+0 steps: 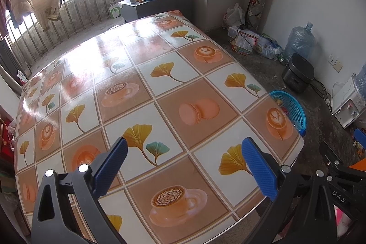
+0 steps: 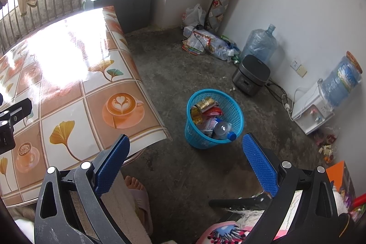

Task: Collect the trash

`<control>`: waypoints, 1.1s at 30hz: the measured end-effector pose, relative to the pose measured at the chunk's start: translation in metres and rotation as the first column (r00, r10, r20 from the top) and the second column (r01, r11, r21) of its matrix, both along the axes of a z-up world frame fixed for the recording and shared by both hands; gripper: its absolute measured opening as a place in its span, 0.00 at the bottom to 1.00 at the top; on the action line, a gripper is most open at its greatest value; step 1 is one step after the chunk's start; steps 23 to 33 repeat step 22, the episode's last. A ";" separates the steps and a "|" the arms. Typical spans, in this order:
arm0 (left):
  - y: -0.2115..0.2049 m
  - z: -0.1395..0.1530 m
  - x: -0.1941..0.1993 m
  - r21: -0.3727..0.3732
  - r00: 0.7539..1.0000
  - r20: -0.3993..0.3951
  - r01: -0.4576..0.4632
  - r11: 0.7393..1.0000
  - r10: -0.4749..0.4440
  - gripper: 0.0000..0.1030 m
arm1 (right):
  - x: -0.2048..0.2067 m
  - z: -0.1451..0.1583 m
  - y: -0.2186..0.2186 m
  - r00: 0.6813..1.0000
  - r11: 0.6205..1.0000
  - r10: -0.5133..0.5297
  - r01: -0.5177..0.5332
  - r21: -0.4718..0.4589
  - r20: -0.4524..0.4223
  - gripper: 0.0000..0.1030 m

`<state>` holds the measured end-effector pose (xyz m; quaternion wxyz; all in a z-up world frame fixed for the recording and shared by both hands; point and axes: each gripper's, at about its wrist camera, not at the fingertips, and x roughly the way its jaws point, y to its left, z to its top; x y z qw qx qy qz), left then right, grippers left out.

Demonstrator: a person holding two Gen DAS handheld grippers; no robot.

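Note:
A blue mesh trash basket (image 2: 235, 113) stands on the concrete floor right of the table. It holds several wrappers (image 2: 205, 110) and a clear plastic bottle with a blue cap (image 2: 223, 129). My right gripper (image 2: 185, 144) is open and empty, held above the floor just short of the basket. My left gripper (image 1: 184, 148) is open and empty above the near part of the table (image 1: 141, 74), which has a patterned cloth with no loose trash showing on it. The basket also shows past the table's right edge in the left wrist view (image 1: 292, 109).
A black rice cooker (image 2: 250, 74), water jugs (image 2: 258, 42) and a white dispenser (image 2: 311, 109) line the right wall with cables. A pile of bags (image 2: 205, 40) lies in the far corner. A cluttered grey cabinet (image 2: 128, 4) stands behind the table. A slippered foot (image 2: 137, 193) is below.

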<state>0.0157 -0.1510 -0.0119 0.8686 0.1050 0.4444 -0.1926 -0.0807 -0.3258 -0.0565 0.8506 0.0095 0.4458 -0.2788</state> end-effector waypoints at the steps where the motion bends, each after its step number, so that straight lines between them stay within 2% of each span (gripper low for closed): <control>1: 0.000 -0.001 0.000 0.000 1.000 0.000 0.000 1.000 0.000 0.95 | 0.000 0.000 0.000 1.000 1.000 0.000 0.000 0.000 0.000 0.92; 33: 0.003 0.003 -0.005 -0.010 1.000 0.009 -0.009 1.000 0.009 0.95 | -0.002 0.006 0.004 1.000 1.000 -0.007 0.007 -0.006 0.011 0.92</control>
